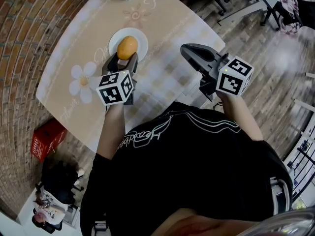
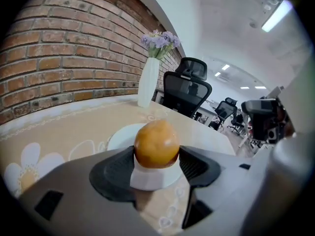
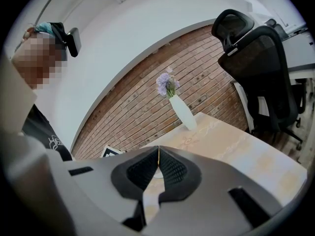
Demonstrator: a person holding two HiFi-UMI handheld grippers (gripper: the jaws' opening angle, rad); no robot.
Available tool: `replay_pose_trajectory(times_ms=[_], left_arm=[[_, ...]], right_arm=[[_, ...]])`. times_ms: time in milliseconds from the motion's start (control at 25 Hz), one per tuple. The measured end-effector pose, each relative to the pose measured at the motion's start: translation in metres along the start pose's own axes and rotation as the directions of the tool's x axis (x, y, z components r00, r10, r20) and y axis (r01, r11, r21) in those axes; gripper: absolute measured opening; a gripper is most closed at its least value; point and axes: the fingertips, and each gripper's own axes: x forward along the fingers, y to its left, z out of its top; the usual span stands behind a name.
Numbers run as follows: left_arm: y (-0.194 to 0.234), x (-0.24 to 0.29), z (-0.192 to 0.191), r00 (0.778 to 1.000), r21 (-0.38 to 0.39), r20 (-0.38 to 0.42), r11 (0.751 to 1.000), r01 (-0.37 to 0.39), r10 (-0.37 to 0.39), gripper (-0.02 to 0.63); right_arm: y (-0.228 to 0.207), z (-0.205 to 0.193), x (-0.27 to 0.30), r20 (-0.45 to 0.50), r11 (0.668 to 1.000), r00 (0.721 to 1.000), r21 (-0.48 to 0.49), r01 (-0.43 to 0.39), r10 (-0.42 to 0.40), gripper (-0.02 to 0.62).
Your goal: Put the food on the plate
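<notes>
A round orange-coloured piece of food (image 1: 127,47) is over the white plate (image 1: 143,39) on the beige flowered table. My left gripper (image 1: 124,57) is shut on it, one pad on each side. In the left gripper view the food (image 2: 156,144) fills the gap between the dark pads, with the plate (image 2: 119,134) just under and behind it. Whether the food touches the plate I cannot tell. My right gripper (image 1: 185,48) hangs over the table's right edge, shut with nothing in it; in the right gripper view (image 3: 158,161) its pads meet.
A white vase with purple flowers (image 2: 148,82) stands at the table's far end, beyond the plate. Against the brick wall on the floor lies a red box (image 1: 47,139). Black office chairs (image 3: 261,68) stand past the table's far side.
</notes>
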Motion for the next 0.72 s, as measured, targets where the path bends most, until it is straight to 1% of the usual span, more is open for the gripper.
replay_pose_trajectory(times_ms=[240,400,600,720], left_arm=[[0.0021,0.0063,-0.0054,1.000,0.001,-0.014,1.000,-0.013,0.013,0.281],[0.0029,0.0084,-0.0054,1.000,0.017,-0.015,1.000,-0.025,0.026,0.281],[0.0007,0.0087,-0.0053,1.000,0.034,-0.011,0.999,-0.020,0.021,0.281],[0.0015,0.0087,-0.0068,1.000,0.032,-0.013,0.999,-0.026,0.027,0.281]], right_arm=[[-0.0031,-0.0047,-0.0017,-0.013,1.000,1.000,0.005,0.002,-0.002,-0.003],[-0.0035,-0.0091,-0.0003,-0.025,1.000,1.000,0.011,-0.005,0.005,-0.003],[-0.0017,-0.0094,0.0001,-0.034,1.000,0.999,0.002,-0.012,0.012,-0.003],[0.0018,-0.0088,-0.0007,-0.031,1.000,0.999,-0.003,-0.016,0.015,-0.003]])
